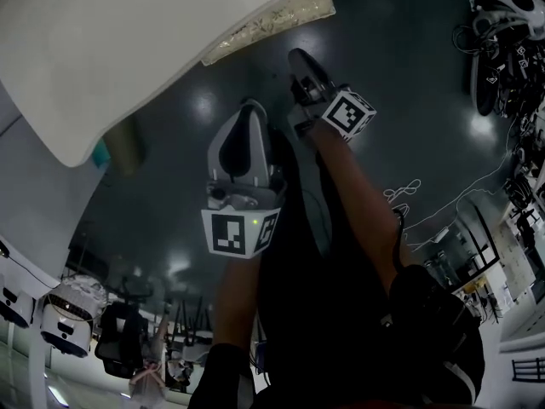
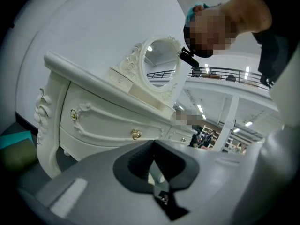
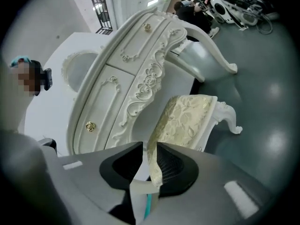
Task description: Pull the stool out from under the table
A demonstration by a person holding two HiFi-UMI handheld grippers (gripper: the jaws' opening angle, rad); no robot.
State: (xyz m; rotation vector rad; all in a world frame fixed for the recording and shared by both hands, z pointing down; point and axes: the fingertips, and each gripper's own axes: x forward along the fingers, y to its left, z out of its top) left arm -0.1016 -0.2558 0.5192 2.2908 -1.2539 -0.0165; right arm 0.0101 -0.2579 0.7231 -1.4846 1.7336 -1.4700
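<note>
The stool (image 3: 190, 118) has a pale floral cushion and white carved legs and stands on the floor just in front of the white dressing table (image 3: 136, 78). My right gripper (image 3: 150, 161) is at the cushion's near edge. That edge runs between the jaws and lies against the right pad, with a thin gap on the left side, so the jaws stand slightly open. In the head view the cushion edge (image 1: 272, 20) shows beside the tabletop (image 1: 128, 41), with the right gripper (image 1: 308, 75) just below it. My left gripper (image 2: 154, 172) is shut and empty, held back from the table's drawer front (image 2: 103, 116).
An oval mirror (image 2: 159, 62) stands on the table. The floor (image 3: 262, 107) is dark and glossy. Cables and equipment (image 1: 502, 41) lie at the right, and a teal object (image 1: 100, 152) sits by the table's left end. A person leans in above the left gripper.
</note>
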